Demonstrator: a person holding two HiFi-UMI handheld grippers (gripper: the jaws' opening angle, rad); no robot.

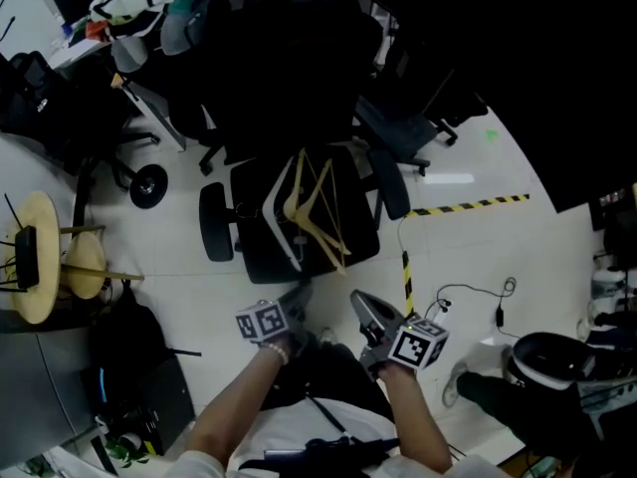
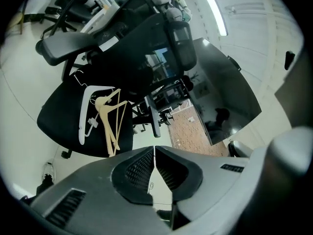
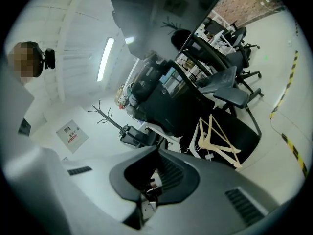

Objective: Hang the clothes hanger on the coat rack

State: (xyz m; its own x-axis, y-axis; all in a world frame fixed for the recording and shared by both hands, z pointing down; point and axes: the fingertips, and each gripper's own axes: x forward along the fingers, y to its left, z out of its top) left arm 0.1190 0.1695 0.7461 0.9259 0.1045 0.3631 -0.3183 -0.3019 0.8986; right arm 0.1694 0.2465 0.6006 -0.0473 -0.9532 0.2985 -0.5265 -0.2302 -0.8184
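A pale wooden hanger (image 1: 320,207) and a white hanger (image 1: 278,205) lie across each other on the seat of a black office chair (image 1: 343,242). The left gripper view shows them up and to the left, wooden hanger (image 2: 111,121), white hanger (image 2: 84,116). In the right gripper view the wooden hanger (image 3: 217,138) lies on the seat to the right, and a black coat rack (image 3: 105,114) with branching hooks stands far off at the left. My left gripper (image 1: 302,289) (image 2: 154,148) is shut and empty, just short of the seat's near edge. Beside it, my right gripper (image 1: 356,297) (image 3: 157,151) is also shut with nothing in it.
More office chairs (image 1: 418,127) crowd behind the seat. Yellow-black floor tape (image 1: 468,205) and a loose cable (image 1: 478,292) lie to the right, near a dark helmet-like object (image 1: 547,361). A round wooden stand (image 1: 35,257) is at the left. A person (image 3: 19,89) stands at the right gripper view's left edge.
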